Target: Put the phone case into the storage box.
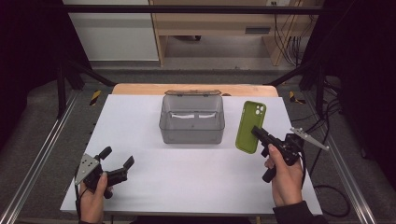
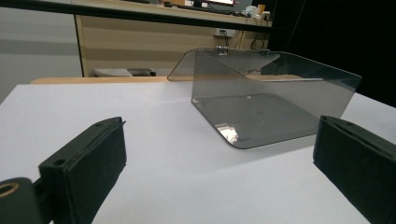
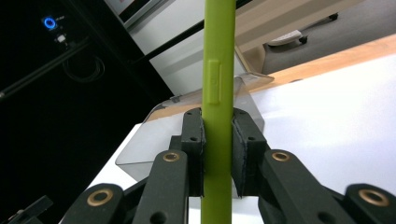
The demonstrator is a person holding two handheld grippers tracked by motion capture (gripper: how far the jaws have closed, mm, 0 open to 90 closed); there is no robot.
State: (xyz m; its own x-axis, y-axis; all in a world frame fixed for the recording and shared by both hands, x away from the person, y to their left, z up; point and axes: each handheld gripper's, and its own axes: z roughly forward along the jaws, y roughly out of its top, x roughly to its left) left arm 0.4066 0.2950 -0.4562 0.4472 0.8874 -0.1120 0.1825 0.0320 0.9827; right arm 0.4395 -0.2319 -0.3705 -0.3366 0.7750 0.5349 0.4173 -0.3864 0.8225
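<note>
— Right gripper (image 1: 258, 132) clamps the green phone case (image 1: 250, 126) edge-on, jaws pressed to both faces; it is held up just right of the grey box (image 1: 192, 119).

— And the left gripper (image 1: 117, 157)?

— Jaws spread wide, holding nothing, low over the table (image 1: 187, 172) near its front left corner, hand wrapped round the grip.

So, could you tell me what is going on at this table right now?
A person works with a tool in each hand. The right tool is shut on a green phone case, held off the white table just right of the open smoky plastic box. The left tool sits open near the table's front left corner, holding nothing.
</note>
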